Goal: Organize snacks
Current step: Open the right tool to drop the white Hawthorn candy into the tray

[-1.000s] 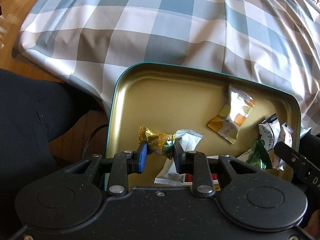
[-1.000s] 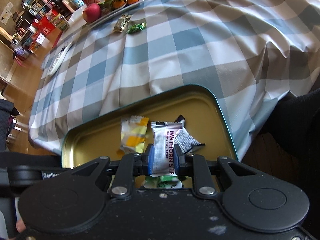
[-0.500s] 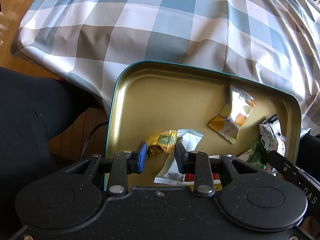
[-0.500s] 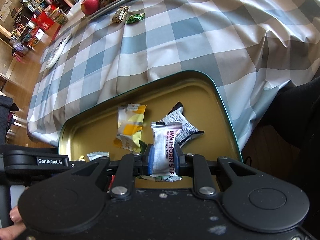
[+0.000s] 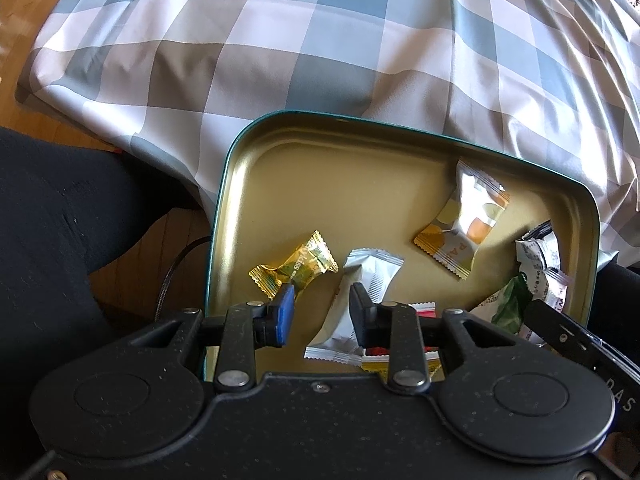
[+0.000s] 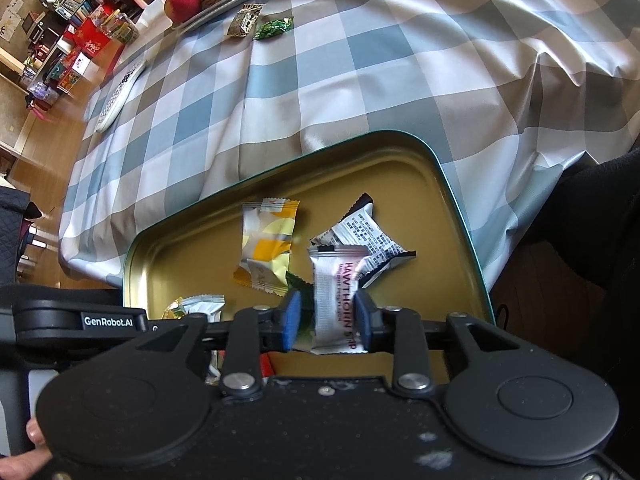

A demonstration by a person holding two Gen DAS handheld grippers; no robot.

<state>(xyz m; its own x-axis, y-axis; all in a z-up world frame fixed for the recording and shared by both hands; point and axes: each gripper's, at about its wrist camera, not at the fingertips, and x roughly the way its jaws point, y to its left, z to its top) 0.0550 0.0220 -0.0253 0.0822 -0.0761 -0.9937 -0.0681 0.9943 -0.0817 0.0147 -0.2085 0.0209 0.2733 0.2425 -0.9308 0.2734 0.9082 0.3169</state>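
Checked cloth (image 5: 320,60) fills the upper half of both views, draped over a table edge. Tin (image 5: 280,168), gold inside with a green rim, sits lower centre, its far rim against the hanging cloth.

Left gripper (image 5: 320,312), bottom centre of the left view: jaws parted, nothing between them. Gold candy (image 5: 294,266) lies loose on the tin floor, just above the left finger. White pack (image 5: 362,288) lies beside it, partly behind the right finger.

Right gripper (image 6: 328,322), bottom centre of the right view: jaws apart. Hawthorn strip (image 6: 338,300) stands between the fingers; contact with the right pad cannot be told, gap on the left side. Yellow-white pack (image 6: 268,252) lies centre-left in the tin.

Upper left, on the cloth: green candy (image 6: 274,28).
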